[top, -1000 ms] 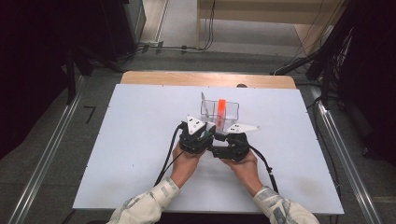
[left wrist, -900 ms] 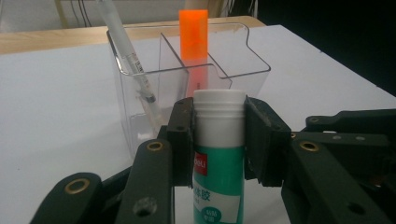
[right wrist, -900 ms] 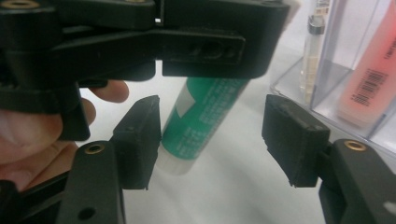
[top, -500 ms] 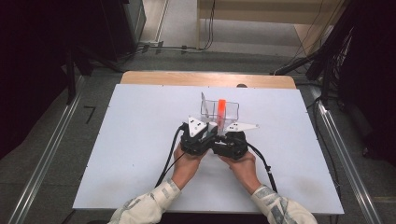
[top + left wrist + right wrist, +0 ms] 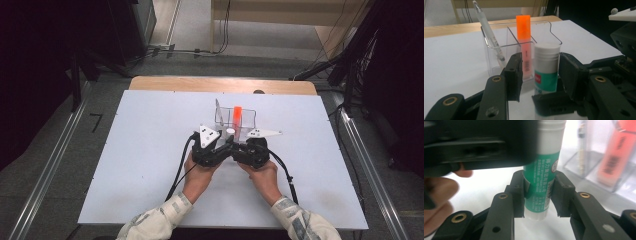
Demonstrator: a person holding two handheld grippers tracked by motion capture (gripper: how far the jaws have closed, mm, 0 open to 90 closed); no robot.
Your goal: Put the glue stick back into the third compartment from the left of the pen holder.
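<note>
Black jaw arms (image 5: 499, 217) with brass-ringed holes, grey three-cornered top plates (image 5: 207, 135), seemingly pale patterned sleeves (image 5: 155, 222).

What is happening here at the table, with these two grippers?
A person passes a green-and-white glue stick between hand-held grippers. The right gripper has just closed on its lower body. The left gripper has just been opening, its jaws beside the cap. Behind stands a clear organizer with an orange highlighter and pen.

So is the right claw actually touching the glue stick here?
Touching. In the right gripper view, both pads of the right claw press against the green body of the glue stick, with no gap on either side.
</note>
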